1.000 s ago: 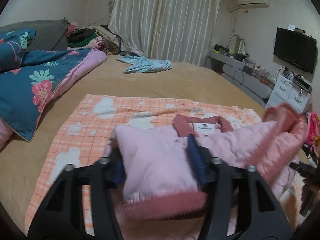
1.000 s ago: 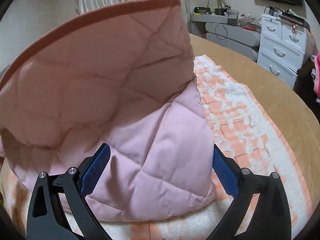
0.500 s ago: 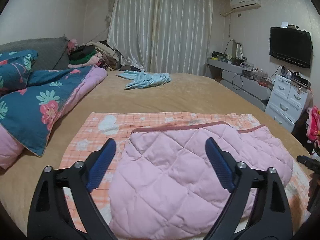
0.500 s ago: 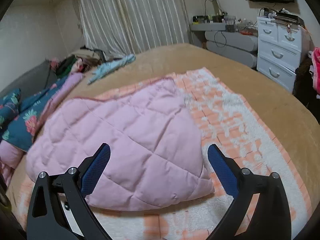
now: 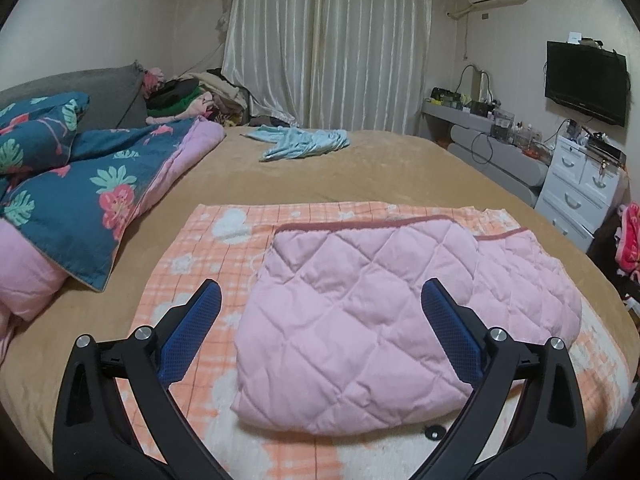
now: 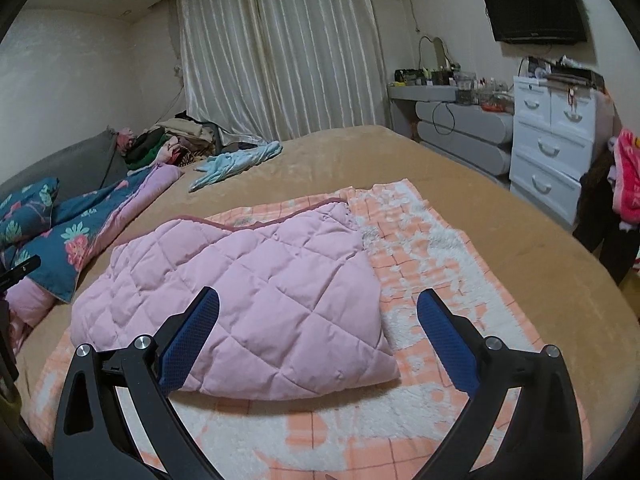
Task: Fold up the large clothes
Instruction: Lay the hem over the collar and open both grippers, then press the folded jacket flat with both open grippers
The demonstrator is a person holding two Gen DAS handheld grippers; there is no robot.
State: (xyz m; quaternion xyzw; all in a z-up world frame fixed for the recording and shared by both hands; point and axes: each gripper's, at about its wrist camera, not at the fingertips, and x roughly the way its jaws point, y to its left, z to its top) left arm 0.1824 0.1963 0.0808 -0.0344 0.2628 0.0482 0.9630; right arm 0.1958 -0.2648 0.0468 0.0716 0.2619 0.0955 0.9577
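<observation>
Your left gripper [image 5: 320,320] and right gripper [image 6: 318,320] hover above the folded pink quilted jacket [image 5: 360,320], jaws spread wide, holding nothing.

Jacket [image 5: 360,320]: pale pink, diamond-quilted, dusty-rose edge trim.
Blanket [image 5: 192,264]: orange-and-white check, white flower patches.
Bedspread [image 5: 360,168]: plain tan.
Quilt [image 5: 80,184]: dark teal, red-pink flowers, green leaves; pink-lilac reverse.
Garment [image 5: 300,142]: light blue.
Curtains [image 5: 328,40]: cream, vertical stripes.
Drawers [image 6: 552,148]: white.
Tools [image 5: 320,328] [image 6: 318,326]: black, blue pads.
</observation>
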